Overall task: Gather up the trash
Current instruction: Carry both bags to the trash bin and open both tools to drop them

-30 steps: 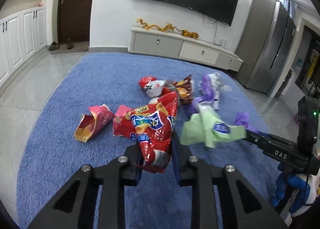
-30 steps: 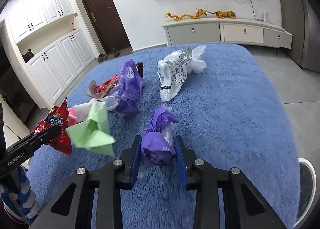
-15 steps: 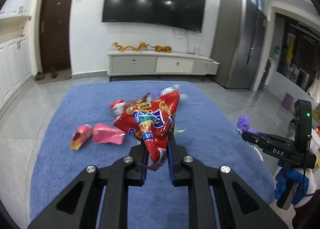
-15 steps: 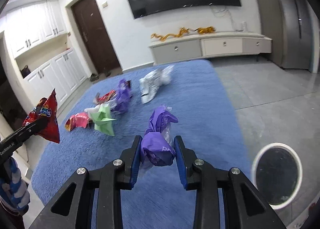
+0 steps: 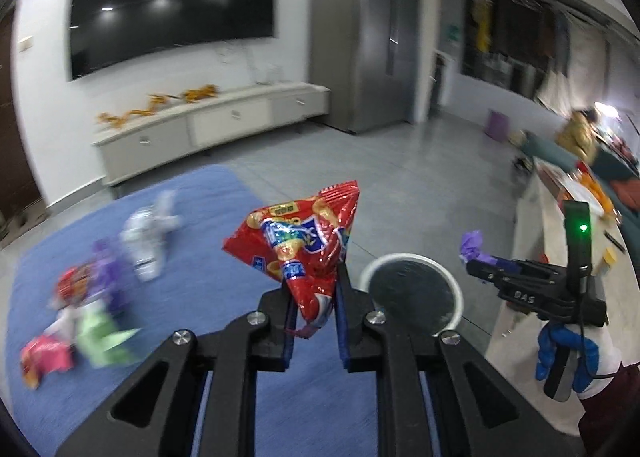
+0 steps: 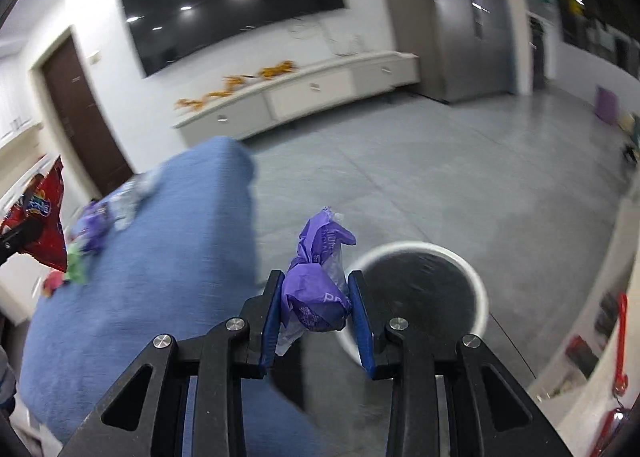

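Carrying step: left gripper [image 5: 313,311] clamps a red snack bag [image 5: 299,245], right gripper [image 6: 314,307] clamps a purple wrapper [image 6: 318,289]; next, release both above the bin [image 6: 478,289].

Blue rug [image 5: 192,289] on grey floor [image 5: 400,177]: scattered wrappers [image 5: 100,297]; bin [image 5: 412,293] alongside.

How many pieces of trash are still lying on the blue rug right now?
About 5, all blurred: white bag, purple wrapper, red wrapper, green wrapper, pink wrapper, clustered at the rug's left side. More may be hidden.
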`<state>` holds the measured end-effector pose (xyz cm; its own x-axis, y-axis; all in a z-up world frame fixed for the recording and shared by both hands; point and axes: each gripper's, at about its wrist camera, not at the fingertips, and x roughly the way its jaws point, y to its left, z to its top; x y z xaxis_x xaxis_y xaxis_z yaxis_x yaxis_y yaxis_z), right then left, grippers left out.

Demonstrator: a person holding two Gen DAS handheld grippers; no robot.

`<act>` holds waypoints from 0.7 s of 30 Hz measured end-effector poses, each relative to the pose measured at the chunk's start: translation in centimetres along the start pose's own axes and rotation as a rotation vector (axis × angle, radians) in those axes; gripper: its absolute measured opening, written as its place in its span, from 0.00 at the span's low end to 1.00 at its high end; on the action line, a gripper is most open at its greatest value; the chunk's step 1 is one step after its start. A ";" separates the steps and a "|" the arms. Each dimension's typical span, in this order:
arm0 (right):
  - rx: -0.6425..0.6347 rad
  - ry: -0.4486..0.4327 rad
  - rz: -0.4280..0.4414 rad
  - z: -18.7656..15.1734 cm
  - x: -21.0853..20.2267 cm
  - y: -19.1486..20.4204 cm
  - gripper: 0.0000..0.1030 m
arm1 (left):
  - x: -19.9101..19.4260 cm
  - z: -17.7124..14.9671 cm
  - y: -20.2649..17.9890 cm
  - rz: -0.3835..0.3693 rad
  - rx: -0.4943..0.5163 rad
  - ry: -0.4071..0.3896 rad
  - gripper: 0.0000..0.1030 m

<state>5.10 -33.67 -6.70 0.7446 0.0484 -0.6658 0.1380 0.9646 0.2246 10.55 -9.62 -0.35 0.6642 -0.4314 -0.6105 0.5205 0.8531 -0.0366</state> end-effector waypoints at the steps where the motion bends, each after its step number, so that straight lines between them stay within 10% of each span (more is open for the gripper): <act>1: 0.017 0.008 -0.013 -0.1 0.5 -1.0 0.29 | 1.8 0.6 -1.4 -0.030 0.019 0.025 0.15; 21: 0.234 0.145 -0.101 0.4 11.8 -12.1 0.37 | 27.0 4.9 -11.4 -0.249 -0.017 0.373 0.17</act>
<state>12.46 -44.85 -16.98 0.6205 0.0081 -0.7842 0.3664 0.8811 0.2990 25.15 -32.37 -12.57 0.2794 -0.4919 -0.8246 0.6291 0.7426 -0.2298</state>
